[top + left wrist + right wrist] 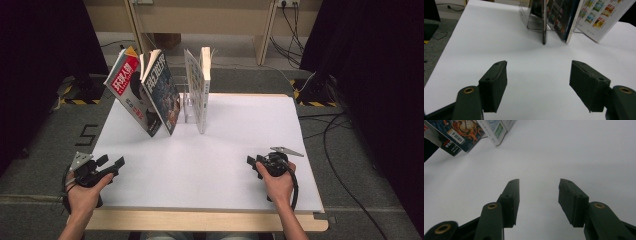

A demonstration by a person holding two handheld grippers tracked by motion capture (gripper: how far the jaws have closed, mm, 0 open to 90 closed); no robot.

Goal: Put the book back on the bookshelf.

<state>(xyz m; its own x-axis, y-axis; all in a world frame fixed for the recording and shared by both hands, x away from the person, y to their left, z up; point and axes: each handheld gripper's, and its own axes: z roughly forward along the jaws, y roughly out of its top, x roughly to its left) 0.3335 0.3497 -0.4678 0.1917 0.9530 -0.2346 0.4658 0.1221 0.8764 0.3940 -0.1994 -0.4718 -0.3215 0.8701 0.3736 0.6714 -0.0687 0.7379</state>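
High view: at the upper centre of the frame, magazines stand in a clear wire rack (184, 100) on the white surface (225, 165). A red-covered magazine (127, 90) and a dark-covered magazine (161, 92) lean to the left, while a white-covered book (200, 90) stands nearly upright to their right. Both grippers sit low in the frame, well apart from the rack: the left gripper (111, 162) at lower left, the right gripper (251, 161) at lower right, each held in a hand and each with its jaws spread and nothing between them.

In the left gripper view the left gripper (538, 75) looks straight at the rack, the dark-covered magazine (564, 20) edge-on at the top of the frame. In the right gripper view the right gripper (539, 195) faces bare surface, with magazine corners at upper left.

The magazines look light, thin and floppy, with glossy covers likely to slip; a pinch on a loose page corner could bend or tear it. The firmest hold is probably near the spine or across the whole thickness at the upper edge, lifting straight up out of the rack, ideally with the other gripper steadying the neighbours.
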